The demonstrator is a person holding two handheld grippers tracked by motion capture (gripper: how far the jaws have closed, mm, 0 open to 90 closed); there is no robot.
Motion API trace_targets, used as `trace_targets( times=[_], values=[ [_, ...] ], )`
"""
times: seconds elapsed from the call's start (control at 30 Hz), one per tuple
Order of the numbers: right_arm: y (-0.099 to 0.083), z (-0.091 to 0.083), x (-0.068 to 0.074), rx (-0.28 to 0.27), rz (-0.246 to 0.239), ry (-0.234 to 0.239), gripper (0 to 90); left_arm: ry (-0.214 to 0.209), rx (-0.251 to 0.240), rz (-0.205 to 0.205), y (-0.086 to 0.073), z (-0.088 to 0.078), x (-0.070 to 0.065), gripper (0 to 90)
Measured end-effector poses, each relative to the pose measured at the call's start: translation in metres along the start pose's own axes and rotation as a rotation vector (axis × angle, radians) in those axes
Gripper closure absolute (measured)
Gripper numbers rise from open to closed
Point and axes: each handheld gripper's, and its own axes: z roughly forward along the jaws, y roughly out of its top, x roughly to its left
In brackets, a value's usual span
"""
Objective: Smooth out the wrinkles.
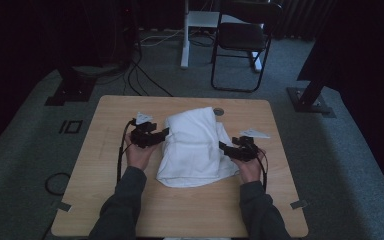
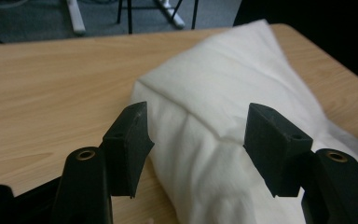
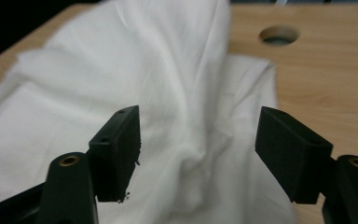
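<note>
- Left hand-held gripper (image 1: pixel 164 134) at the cloth's left edge, pointing right across the desk (image 1: pixel 110 150); jaws wide, gripping nothing; forearm in a grey sleeve (image 1: pixel 122 200) coming in from the near edge
- Right hand-held gripper (image 1: pixel 224 146) at the cloth's right edge, pointing left; jaws wide, nothing pinched
- White cloth (image 1: pixel 195 147) bunched and folded mid-desk, between both grippers
- Round hole (image 1: pixel 219 111) in the desk just beyond the cloth; black chair (image 1: pixel 242 40) and cables (image 1: pixel 140 75) on the floor well behind
</note>
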Motion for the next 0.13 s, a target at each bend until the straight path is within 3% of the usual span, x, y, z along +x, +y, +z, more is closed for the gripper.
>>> trace_targets(
  times=[0.13],
  values=[
    [-0.001, -0.027, -0.008, -0.046, 0.017, -0.02, 29.1, -0.003, -0.027, 0.005, 0.001, -0.024, 0.004, 40.7]
  ],
)
